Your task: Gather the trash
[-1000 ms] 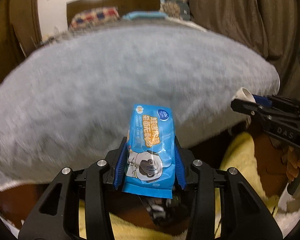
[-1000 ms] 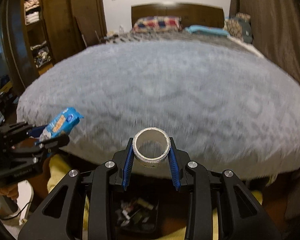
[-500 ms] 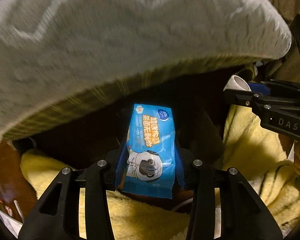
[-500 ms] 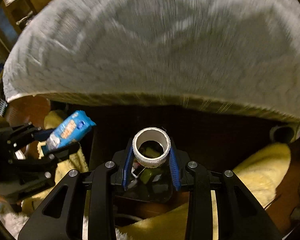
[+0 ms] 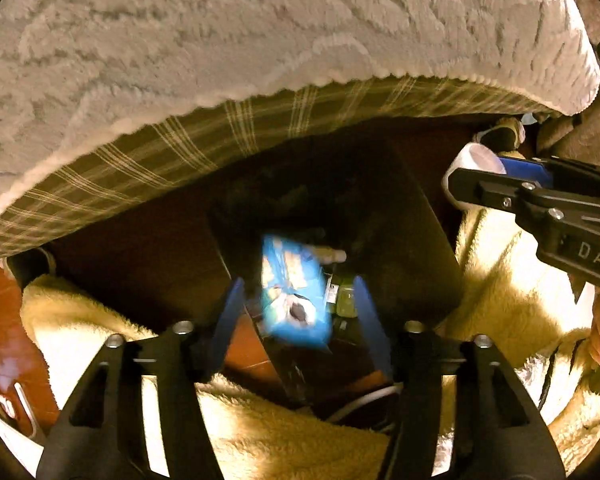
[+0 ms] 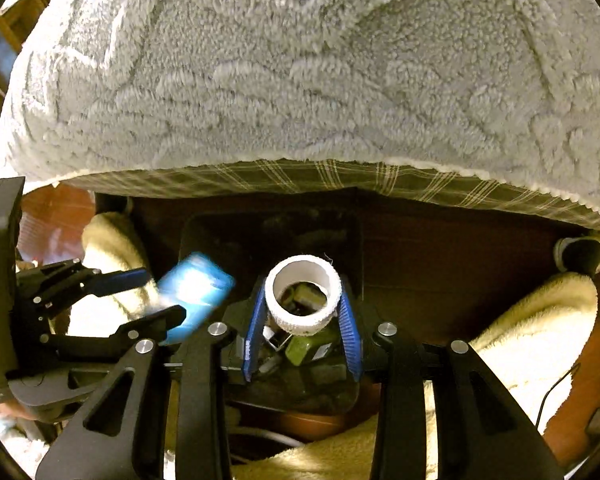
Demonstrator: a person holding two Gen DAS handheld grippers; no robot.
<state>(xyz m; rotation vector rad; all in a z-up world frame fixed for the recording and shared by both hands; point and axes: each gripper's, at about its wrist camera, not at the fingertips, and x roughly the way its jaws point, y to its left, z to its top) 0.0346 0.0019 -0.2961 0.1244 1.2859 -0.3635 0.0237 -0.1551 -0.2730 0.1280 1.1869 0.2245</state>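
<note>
**Both claws opened over the bin**

The blue packet (image 5: 294,300), clamped a moment ago, is now released: the left claw (image 5: 298,312) is seen opening, its pads clear of the blurred packet falling between them toward the dark bin (image 5: 412,236) below. The white tape roll (image 6: 303,298) sits between the right claw (image 6: 302,322) pads as they part (contact cannot be told). "DAS" is read on the right claw; the packet's print is blurred.
</note>
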